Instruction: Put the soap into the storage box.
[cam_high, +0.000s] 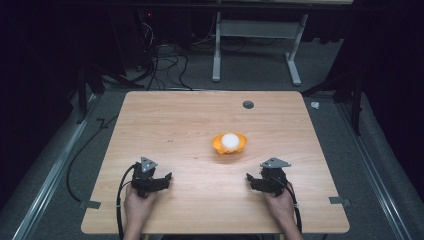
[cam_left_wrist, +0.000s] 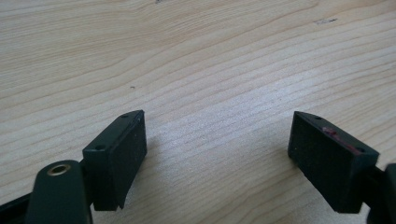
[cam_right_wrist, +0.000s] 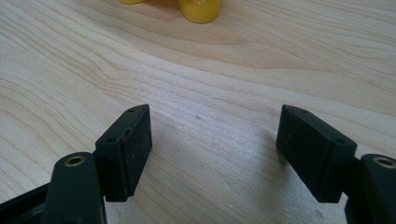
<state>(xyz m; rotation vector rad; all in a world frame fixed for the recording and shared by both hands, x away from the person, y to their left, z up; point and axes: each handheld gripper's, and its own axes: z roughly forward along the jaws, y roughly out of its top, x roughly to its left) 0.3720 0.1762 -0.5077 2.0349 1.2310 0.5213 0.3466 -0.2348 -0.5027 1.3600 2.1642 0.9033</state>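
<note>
An orange bowl sits near the middle of the wooden table, with a white ball resting inside it. My left gripper lies low at the front left, held in a hand; its jaws stand wide apart over bare wood with nothing between them. At the front right, my right gripper is held just above the table, its jaws apart and empty. In the right gripper view the bowl's yellow-orange base peeks in at the top edge, well ahead of the jaws.
A small grey round cap is set in the tabletop near the far edge. Beyond the table stand a white desk frame and tangled cables on grey carpet. Metal rails run along both sides of the table.
</note>
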